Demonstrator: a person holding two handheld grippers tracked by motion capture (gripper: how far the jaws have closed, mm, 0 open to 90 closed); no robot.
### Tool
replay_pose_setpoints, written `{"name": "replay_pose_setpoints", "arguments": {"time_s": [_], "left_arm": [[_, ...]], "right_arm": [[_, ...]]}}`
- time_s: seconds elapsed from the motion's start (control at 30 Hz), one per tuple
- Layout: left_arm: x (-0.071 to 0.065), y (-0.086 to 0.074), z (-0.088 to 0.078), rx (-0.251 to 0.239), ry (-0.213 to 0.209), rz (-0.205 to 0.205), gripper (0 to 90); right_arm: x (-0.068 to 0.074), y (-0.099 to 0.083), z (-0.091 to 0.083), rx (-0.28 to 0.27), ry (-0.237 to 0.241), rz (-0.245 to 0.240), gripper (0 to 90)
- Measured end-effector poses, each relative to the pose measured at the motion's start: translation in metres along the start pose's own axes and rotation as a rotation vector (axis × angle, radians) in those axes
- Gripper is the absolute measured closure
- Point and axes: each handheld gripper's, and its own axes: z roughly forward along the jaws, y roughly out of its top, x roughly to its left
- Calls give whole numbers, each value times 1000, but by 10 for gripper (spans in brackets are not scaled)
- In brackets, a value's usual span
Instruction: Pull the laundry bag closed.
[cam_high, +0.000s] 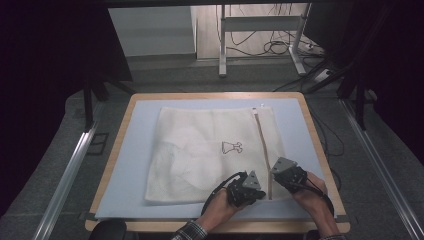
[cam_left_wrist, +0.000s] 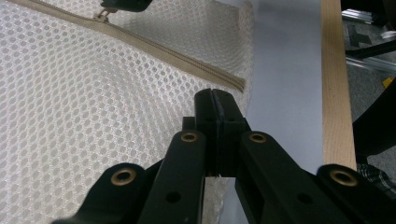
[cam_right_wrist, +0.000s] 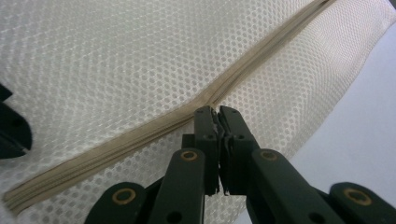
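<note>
While the white mesh laundry bag lies flat on the counter, we've got the left tongs clamped on its near edge and the right tongs pinching the zipper pull, so next comes 1 steady draw along the zipper.
</note>
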Motion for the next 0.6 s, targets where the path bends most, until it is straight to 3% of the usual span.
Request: {"name": "replay_pose_setpoints", "arguments": {"time_s": [0.3,0.6], "left_arm": [[0,0,0,1,4,6,897],[0,0,0,2,2,5,897]], "right_arm": [[-7,2,7,19,-18,-14,858],[-14,5,14,27,-26,1,859]]}}
